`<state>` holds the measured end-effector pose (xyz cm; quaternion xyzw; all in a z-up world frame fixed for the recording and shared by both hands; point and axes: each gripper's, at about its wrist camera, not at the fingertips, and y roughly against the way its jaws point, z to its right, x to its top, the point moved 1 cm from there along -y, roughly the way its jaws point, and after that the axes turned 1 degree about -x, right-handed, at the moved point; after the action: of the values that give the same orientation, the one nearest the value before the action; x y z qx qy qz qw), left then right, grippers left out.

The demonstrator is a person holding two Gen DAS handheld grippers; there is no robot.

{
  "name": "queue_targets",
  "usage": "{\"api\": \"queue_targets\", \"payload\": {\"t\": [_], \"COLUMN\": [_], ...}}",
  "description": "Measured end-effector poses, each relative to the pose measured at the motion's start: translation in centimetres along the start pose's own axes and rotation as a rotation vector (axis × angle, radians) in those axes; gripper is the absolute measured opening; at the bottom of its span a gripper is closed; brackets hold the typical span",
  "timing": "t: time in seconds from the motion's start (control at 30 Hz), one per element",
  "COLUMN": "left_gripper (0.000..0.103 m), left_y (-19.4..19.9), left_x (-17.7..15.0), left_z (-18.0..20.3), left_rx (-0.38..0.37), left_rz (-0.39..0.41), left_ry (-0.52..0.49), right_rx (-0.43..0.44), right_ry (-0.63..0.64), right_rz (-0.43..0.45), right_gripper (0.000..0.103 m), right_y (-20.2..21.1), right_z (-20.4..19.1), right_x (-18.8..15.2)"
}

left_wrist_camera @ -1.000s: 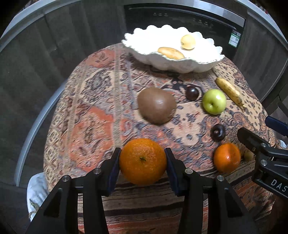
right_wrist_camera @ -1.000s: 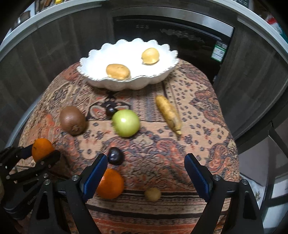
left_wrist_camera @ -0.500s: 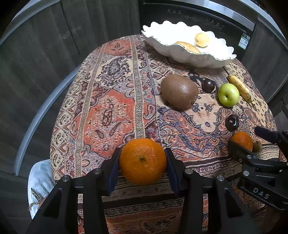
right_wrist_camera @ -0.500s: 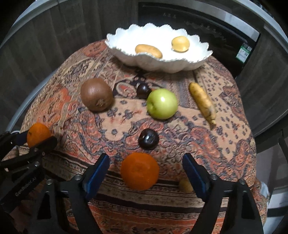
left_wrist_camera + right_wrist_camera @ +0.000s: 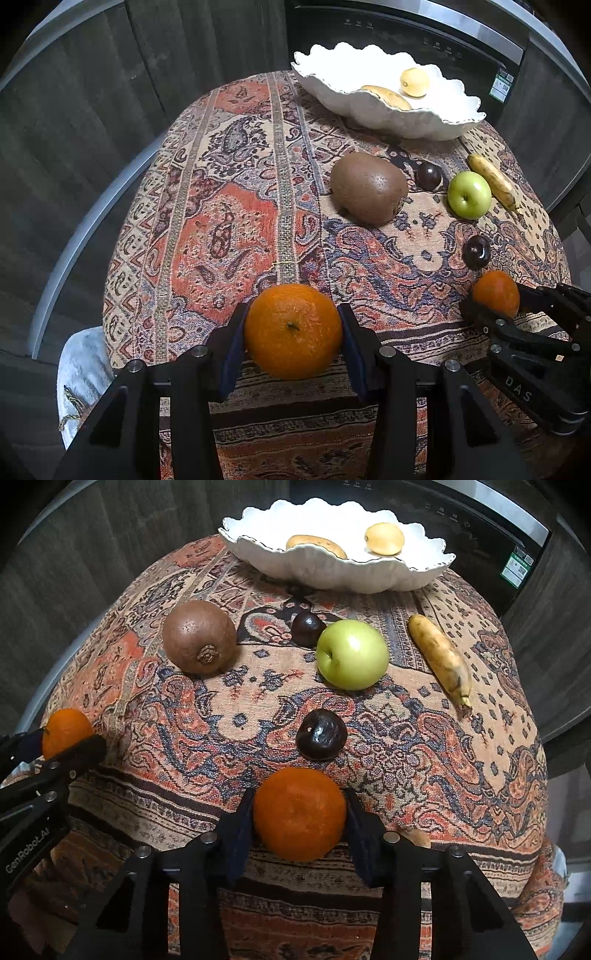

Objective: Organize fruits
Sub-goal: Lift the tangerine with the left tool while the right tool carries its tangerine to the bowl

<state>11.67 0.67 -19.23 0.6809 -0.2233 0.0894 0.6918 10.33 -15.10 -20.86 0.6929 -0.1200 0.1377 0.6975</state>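
My left gripper is shut on an orange above the near edge of the patterned cloth. The jaws of my right gripper are closing, and both pads touch a second orange that sits between them low over the cloth's front edge. Each gripper shows at the side of the other's view with its orange. A white scalloped bowl at the far side holds a round yellow fruit and a long yellowish one.
On the cloth lie a brown kiwi, a green apple, a banana, two dark plums and a small brownish fruit by my right finger. A dark oven front stands behind the bowl.
My right gripper has come down over the second orange and narrowed from wide open until its pads touch it. The left gripper keeps its orange and has turned a little.
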Motion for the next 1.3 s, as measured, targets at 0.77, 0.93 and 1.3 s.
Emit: {"api": "queue_targets", "payload": {"t": [0.77,0.93,1.3], "left_gripper": [0.046,0.046,0.047], "left_y": [3.7,4.0,1.8], "left_x": [10.5,13.7,19.8], "left_z": [3.4,4.1,4.8], "left_rx": [-0.048,-0.055,-0.039], "left_rz": [0.131,0.155,0.173], "left_ry": [-0.038,-0.049,-0.067], "right_rx": [-0.008,-0.016,-0.034], "right_ry": [-0.084,-0.089,-0.104], "right_rz": [0.189,0.228,0.252], "right_gripper": [0.045,0.045,0.045], "right_y": [7.0,8.1,7.1], "right_z": [4.9,6.1,8.5], "right_x": [8.1,10.7,16.2]}}
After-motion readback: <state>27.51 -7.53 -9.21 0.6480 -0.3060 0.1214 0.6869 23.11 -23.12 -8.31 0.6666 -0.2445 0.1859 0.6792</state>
